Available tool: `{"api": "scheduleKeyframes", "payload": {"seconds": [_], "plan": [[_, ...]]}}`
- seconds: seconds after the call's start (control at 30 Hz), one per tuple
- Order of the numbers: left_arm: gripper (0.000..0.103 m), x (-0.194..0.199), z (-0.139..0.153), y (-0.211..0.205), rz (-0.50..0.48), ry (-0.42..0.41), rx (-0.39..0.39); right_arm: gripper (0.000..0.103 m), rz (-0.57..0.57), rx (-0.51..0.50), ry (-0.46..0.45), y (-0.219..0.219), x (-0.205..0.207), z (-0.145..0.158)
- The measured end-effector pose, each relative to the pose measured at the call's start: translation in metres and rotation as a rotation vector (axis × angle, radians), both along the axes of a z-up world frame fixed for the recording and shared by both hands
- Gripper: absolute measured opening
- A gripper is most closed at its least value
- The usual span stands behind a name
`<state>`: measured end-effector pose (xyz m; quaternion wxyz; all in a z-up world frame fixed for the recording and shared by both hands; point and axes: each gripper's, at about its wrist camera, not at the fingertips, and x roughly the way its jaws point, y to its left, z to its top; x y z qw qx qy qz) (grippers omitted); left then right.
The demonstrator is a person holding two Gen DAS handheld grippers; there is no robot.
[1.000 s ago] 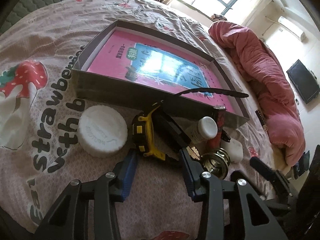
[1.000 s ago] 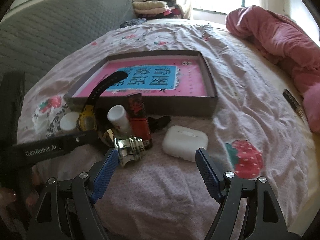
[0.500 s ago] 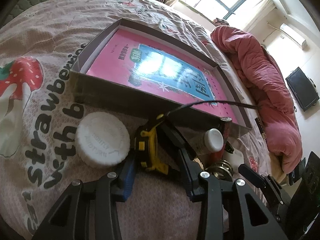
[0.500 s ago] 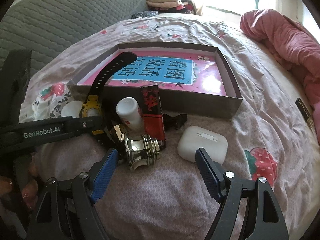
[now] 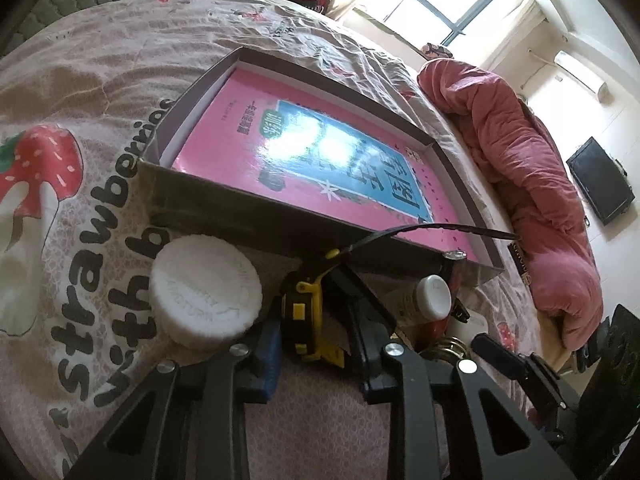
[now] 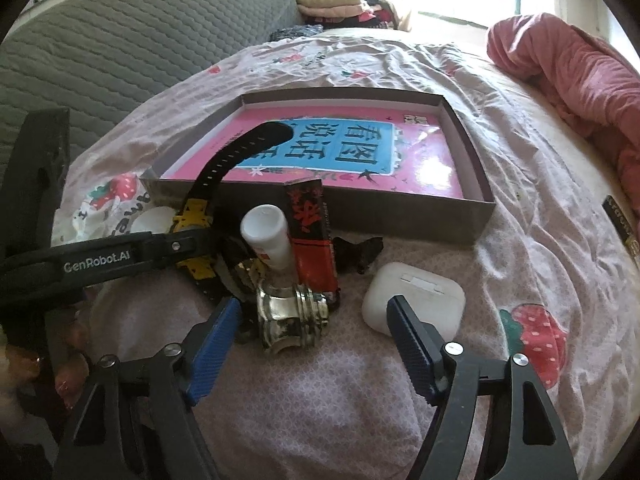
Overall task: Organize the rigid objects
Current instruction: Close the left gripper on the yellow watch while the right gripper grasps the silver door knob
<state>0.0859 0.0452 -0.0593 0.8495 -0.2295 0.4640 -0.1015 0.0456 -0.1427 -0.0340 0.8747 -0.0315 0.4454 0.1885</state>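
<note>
- the bedsheet (image 5: 80, 240) on the bed reads "strawberries" and "with b…" beside a printed strawberry.
- a white round lid (image 5: 206, 286) embossed "…and turn" lies just in front of the shallow box (image 5: 256, 216).
- the left gripper (image 5: 316, 344), marked "genrobot.ai" in the right wrist view, has its fingers (image 5: 269, 344) closed around the yellow watch (image 5: 306, 316); its black strap (image 6: 240, 148) arches over the box wall.
- a pink book (image 6: 360, 148) with chinese characters lies in the box.
- a white bottle (image 6: 266, 236), red-black box (image 6: 312, 236) and metal piece (image 6: 292, 316) crowd together.
- the right gripper (image 6: 316, 344) is spread, one finger overlapping the white earbud case (image 6: 414, 300).
</note>
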Motion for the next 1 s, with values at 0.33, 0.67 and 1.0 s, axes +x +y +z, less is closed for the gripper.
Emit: {"api": "scheduleKeyframes", "payload": {"seconds": [0.33, 0.67, 1.0], "plan": [[0.029, 0.003, -0.001, 0.0, -0.007, -0.013, -0.017, 0.038, 0.026, 0.104, 0.085, -0.004, 0.009, -0.009], [0.017, 0.001, 0.002, 0.004, -0.004, -0.017, -0.008, 0.035, 0.031, 0.13, 0.047, -0.01, 0.004, -0.001], [0.016, -0.008, 0.012, -0.005, -0.037, -0.051, 0.018, 0.035, 0.032, 0.154, 0.027, -0.014, 0.001, 0.007]]}}
